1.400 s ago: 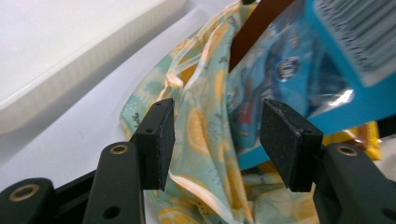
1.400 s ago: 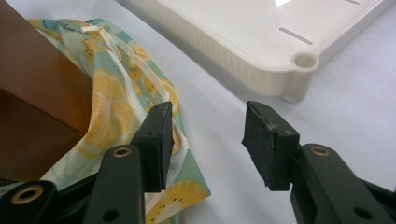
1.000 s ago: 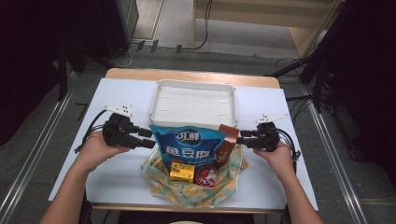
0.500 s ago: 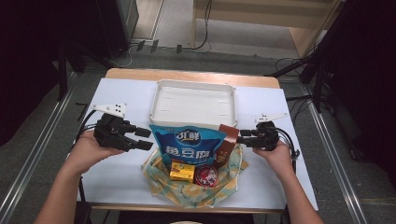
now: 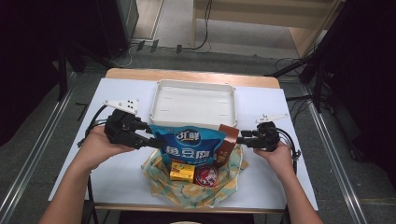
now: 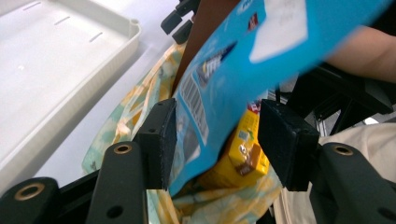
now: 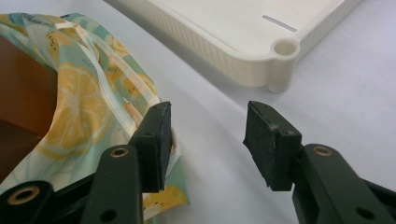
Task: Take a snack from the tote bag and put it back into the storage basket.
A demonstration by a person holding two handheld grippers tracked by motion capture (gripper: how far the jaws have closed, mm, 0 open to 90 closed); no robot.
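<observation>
Risk: big blue foil snack bag (image 5: 194,142), upright in the lemon-print cloth bag (image 5: 196,189) on the white counter (image 5: 116,172), sits loosely between the left gripper (image 6: 217,140) fingers, which have just been narrowing w/o clamping; it could slip. Right gripper (image 7: 208,140) fingers gape, one brushing cloth. Count: 1 white plastic tray (image 5: 194,100), 1 cloth bag, 1 blue bag, 1 brown carton (image 5: 227,142), 1 yellow box (image 5: 182,170), 1 red tin (image 5: 205,175).

A white table (image 5: 121,93) carries a white tray (image 5: 192,103) and a lemon-print bag (image 5: 196,189).

Both forearms come in from the near edge, each hand gripping its tool. The left gripper (image 5: 152,140) points right, raised a little, its jaws just closing yet apart. The right gripper (image 5: 242,139) points left, level, its jaws standing apart.
</observation>
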